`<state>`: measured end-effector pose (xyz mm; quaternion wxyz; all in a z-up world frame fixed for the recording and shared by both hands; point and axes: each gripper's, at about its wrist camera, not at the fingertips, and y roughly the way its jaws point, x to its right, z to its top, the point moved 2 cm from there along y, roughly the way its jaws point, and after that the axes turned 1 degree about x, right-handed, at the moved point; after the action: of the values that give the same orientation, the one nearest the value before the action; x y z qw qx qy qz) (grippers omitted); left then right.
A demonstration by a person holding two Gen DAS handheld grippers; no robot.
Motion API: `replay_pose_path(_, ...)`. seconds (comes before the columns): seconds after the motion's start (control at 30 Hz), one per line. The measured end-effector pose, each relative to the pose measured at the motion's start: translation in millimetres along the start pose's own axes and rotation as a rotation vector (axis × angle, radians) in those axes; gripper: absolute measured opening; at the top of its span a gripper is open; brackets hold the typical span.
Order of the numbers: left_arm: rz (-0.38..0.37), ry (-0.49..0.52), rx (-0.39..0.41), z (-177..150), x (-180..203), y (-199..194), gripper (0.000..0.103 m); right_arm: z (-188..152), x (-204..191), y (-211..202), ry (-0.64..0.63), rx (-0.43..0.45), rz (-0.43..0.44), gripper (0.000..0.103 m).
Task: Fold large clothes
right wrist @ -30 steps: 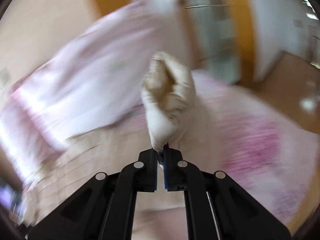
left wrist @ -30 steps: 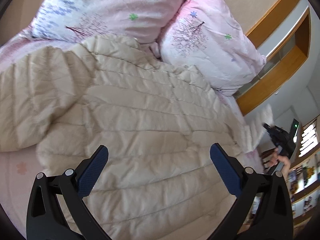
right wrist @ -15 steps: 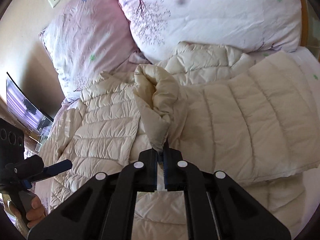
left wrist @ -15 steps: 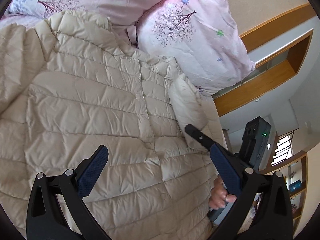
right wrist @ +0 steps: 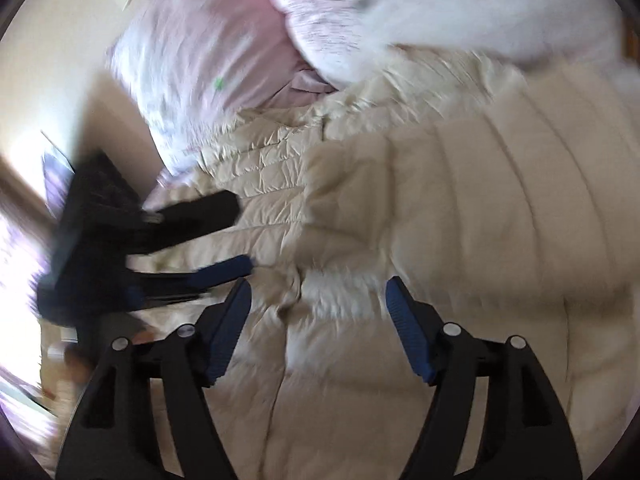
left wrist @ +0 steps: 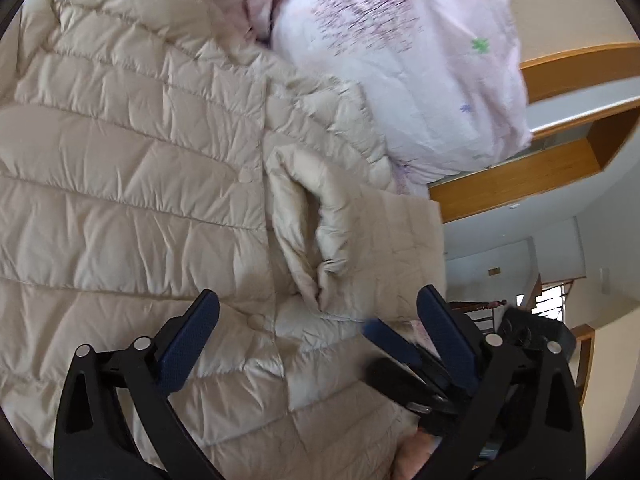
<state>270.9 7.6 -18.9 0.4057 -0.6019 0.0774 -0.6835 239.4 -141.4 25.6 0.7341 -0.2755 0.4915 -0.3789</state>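
Two claws: we see both above one cream quilted jacket [left wrist: 132,168] spread on the bed.
Landmark: we reference every position to the jacket's centre seam [left wrist: 266,184].
Jacket position: it lies flat, its collar end touching the pink floral pillows [left wrist: 400,60] at the head of the bed.
Folded sleeve: we see one sleeve [left wrist: 320,216] doubled inward, lying on the jacket body just beside the seam, on the side toward the wooden ledge [left wrist: 516,184].
Left claw [left wrist: 316,344]: released; we see its blue pads standing wide apart with only jacket fabric beneath them, nothing pinched, straddling the seam.
Right claw [right wrist: 318,320]: its jaws are opening; the bunched sleeve cuff [right wrist: 292,284] lies between and just ahead of the pads, which do not press on it.
Claw spacing: in the left wrist view, we see the right claw [left wrist: 394,346] near the sleeve end, on the ledge side of the seam; the right wrist view is motion-blurred.
Hand: we see part of a hand [left wrist: 416,452] under the right claw.
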Motion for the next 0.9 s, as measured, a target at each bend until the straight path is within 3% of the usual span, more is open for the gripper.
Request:
replay_pose_path(0.1,-0.020,-0.023,-0.040,-1,-1,12,0.087,-5,48,-22,0.265,-0.001,0.117,0.071)
replay_pose_path(0.3,-0.025,-0.009,-0.069,-4,11,27,0.084,-8,112,-59,0.493,0.173,0.087,0.067)
replay_pose_path(0.4,-0.036,-0.017,-0.080,-3,15,35,0.069,-4,130,-67,0.557,0.241,0.064,0.064)
replay_pose_path(0.5,-0.027,-0.005,-0.096,-4,21,46,0.047,0,145,-68,0.622,0.282,0.065,0.060)
replay_pose_path(0.57,-0.009,0.019,-0.107,-6,25,53,0.014,3,156,-66,0.653,0.299,0.061,0.054)
replay_pose_path(0.6,-0.010,0.029,-0.105,-6,25,54,0.010,4,160,-66,0.662,0.306,0.055,0.053)
replay_pose_path(0.7,0.006,0.071,-0.045,-1,25,40,0.006,8,164,-68,0.659,0.321,0.038,0.051)
replay_pose_path(0.9,0.069,0.108,0.162,19,9,-30,0.006,11,155,-61,0.617,0.311,0.011,0.051)
